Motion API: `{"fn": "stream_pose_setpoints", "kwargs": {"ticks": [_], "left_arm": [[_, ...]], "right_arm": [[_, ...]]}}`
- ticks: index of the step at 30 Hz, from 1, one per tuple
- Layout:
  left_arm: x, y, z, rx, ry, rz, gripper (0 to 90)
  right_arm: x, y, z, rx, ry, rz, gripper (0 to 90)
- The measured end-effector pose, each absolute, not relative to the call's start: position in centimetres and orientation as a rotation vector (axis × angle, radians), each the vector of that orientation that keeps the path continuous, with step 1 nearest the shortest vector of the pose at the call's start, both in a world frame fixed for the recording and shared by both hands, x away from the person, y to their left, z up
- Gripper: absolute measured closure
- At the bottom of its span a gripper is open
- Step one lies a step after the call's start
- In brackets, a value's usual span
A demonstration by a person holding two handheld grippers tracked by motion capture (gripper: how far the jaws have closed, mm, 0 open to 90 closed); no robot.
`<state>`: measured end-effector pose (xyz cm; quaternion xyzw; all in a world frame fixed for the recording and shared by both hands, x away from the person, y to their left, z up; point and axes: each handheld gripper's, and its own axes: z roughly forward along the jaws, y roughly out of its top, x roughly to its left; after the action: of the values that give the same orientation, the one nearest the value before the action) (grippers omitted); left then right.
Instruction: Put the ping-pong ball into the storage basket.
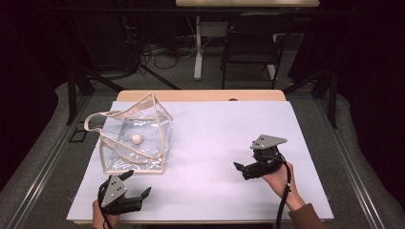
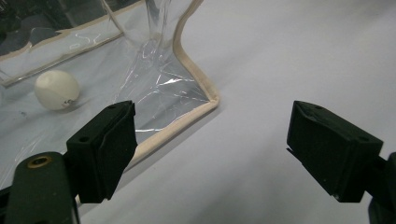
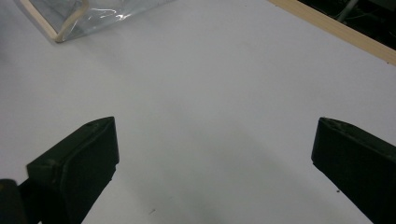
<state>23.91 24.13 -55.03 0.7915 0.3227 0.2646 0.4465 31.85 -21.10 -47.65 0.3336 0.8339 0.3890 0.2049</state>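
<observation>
We see 1 clear bag (image 1: 136,140) holding 1 white ball (image 1: 137,139); our 2 grippers, left gripper (image 1: 138,183) and right gripper (image 1: 242,167), hold jaws apart, empty.

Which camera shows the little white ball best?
The left gripper view. There the white ball is big and close, lying inside the clear bag, with a small dark mark showing. The high view shows the ball as a tiny dot in the bag. The right gripper view catches just a corner of the bag.
</observation>
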Motion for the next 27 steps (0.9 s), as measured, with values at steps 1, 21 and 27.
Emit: {"fn": "stream_pose_setpoints", "kwargs": {"ticks": [1, 21, 27], "left_arm": [[23.9, 24.1, -55.1, 1.958, 0.801, 0.654, 16.2], [23.9, 24.1, -55.1, 1.961, 0.801, 0.654, 16.2], [23.9, 24.1, -55.1, 1.966, 0.799, 0.657, 16.2]], "right_arm": [[31.8, -21.3, -47.8, 0.938, 2.325, 1.084, 0.7], [30.1, -23.8, -51.3, 1.002, 2.303, 1.030, 0.8], [29.6, -24.5, -52.4, 1.025, 2.299, 1.024, 0.8]]}}
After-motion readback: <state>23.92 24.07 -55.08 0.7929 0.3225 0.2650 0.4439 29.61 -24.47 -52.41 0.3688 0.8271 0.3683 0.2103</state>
